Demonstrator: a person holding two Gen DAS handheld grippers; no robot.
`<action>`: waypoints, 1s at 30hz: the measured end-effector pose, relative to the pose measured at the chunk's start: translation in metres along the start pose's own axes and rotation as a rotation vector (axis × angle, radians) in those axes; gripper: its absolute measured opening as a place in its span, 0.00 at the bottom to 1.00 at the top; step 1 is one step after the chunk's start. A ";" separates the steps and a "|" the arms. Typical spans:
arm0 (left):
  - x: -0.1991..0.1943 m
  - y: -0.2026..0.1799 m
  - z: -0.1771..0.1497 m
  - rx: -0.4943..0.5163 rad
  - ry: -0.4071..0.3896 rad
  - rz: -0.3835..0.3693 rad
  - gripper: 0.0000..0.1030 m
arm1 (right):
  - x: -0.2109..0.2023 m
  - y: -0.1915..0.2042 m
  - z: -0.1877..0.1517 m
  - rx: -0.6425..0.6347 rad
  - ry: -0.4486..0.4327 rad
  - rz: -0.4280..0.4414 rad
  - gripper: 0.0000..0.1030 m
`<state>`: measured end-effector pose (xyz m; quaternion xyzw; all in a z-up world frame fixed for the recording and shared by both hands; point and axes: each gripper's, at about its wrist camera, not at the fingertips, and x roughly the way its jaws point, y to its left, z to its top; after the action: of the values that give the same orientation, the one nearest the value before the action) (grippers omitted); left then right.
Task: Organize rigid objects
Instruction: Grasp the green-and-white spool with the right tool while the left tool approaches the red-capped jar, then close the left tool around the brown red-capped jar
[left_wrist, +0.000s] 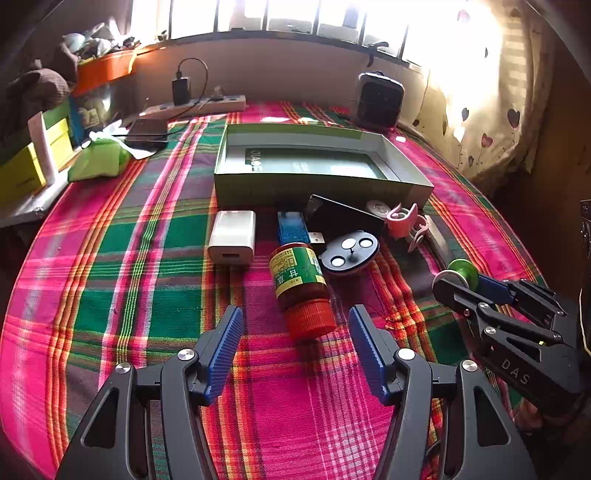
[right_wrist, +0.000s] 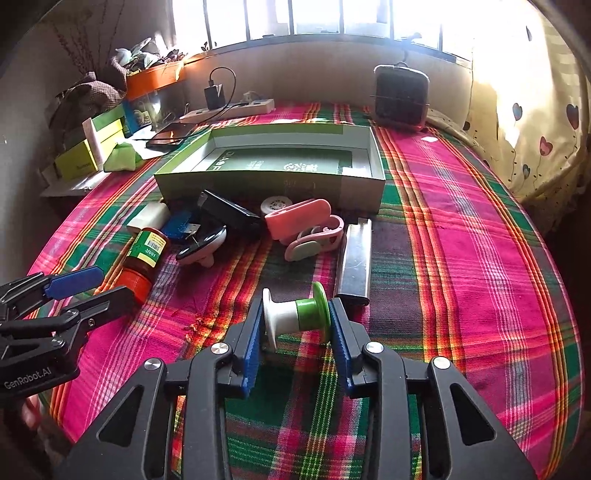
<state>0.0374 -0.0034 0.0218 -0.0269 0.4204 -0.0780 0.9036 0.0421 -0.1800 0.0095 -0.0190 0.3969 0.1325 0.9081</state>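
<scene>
Your work surface is a plaid cloth (right_wrist: 461, 240) in pink, green and orange, covering the whole bed or table. The landmark is the open green box (right_wrist: 269, 184), shallow, lying flat near the far middle of the cloth.

Left of the box: stacked yellow-green cartons (right_wrist: 92, 147), a white tube (right_wrist: 94, 142) leaning on them, a green pouch (right_wrist: 122, 157), and an orange tray (right_wrist: 155, 77) heaped with clutter higher up. Behind the box's left corner lie a dark phone (right_wrist: 171, 134) and a white power strip (right_wrist: 229, 109) with a black charger (right_wrist: 214, 96) plugged in.

In front of the box, left to right: a white adapter (left_wrist: 232, 236); a blue USB stick (left_wrist: 293, 229); a red-capped bottle (left_wrist: 301, 291) on its side; a black-faced round gadget (left_wrist: 349, 253); a black case (right_wrist: 229, 210) tilted against the others; a pink clip (right_wrist: 297, 218); a metal bar (right_wrist: 354, 258).

Your left gripper (left_wrist: 295, 325) is spread wide, its blue pads either side of the bottle's cap without touching it.

Your right gripper (right_wrist: 297, 325) pinches a white-and-green spool (right_wrist: 295, 314) end to end, in front of the box and just beside the bar's near end.

Behind the box's right corner stands a small dark fan heater (right_wrist: 400, 96). Right of it hangs a heart-print curtain (right_wrist: 535, 129). A barred, sunlit window (right_wrist: 314, 16) spans the far wall.
</scene>
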 end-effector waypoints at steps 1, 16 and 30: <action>0.002 0.000 0.002 -0.003 0.001 -0.001 0.57 | -0.001 0.000 0.000 0.001 -0.002 0.003 0.34; 0.022 0.005 0.013 -0.029 0.040 0.027 0.52 | 0.003 0.000 0.007 -0.009 0.004 0.020 0.34; 0.024 0.007 0.019 -0.032 0.044 0.011 0.32 | 0.006 -0.001 0.009 -0.010 0.010 0.026 0.34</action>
<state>0.0676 -0.0002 0.0152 -0.0373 0.4415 -0.0669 0.8940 0.0522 -0.1784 0.0109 -0.0188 0.4009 0.1461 0.9042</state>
